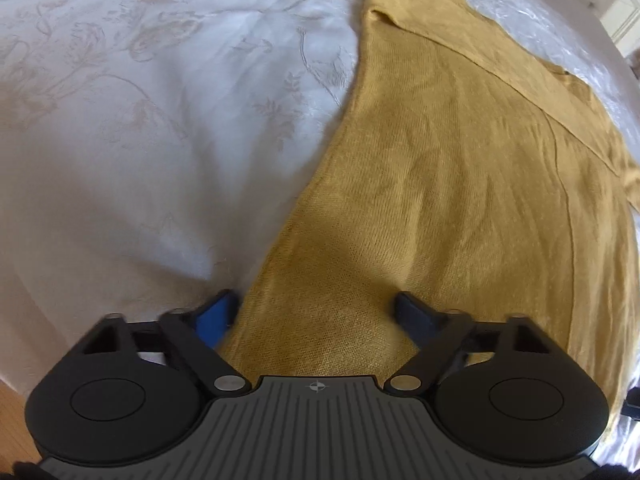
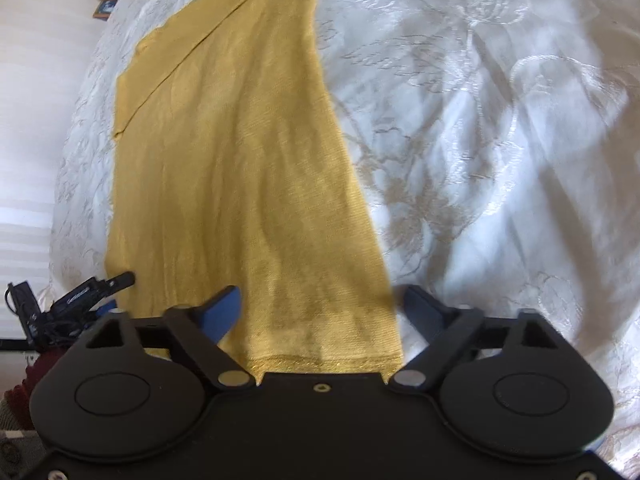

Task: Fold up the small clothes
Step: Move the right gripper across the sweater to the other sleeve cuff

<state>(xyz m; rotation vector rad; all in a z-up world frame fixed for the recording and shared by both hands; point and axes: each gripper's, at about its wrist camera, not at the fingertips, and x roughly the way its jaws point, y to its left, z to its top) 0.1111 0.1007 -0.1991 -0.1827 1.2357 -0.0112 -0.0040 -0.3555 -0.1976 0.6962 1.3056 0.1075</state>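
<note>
White embroidered bedspread (image 1: 140, 120) underneath; mustard knit garment (image 1: 460, 180) spread flat on it. Left tongs (image 1: 316, 312) apart at garment's near left edge. Right tongs (image 2: 320, 308) apart, straddling its hem.

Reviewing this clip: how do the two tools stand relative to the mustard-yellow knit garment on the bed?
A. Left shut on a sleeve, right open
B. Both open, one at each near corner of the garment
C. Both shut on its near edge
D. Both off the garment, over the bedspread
B: the left tool and right tool both have fingers spread apart over the near corners of the yellow garment, nothing pinched.
</note>
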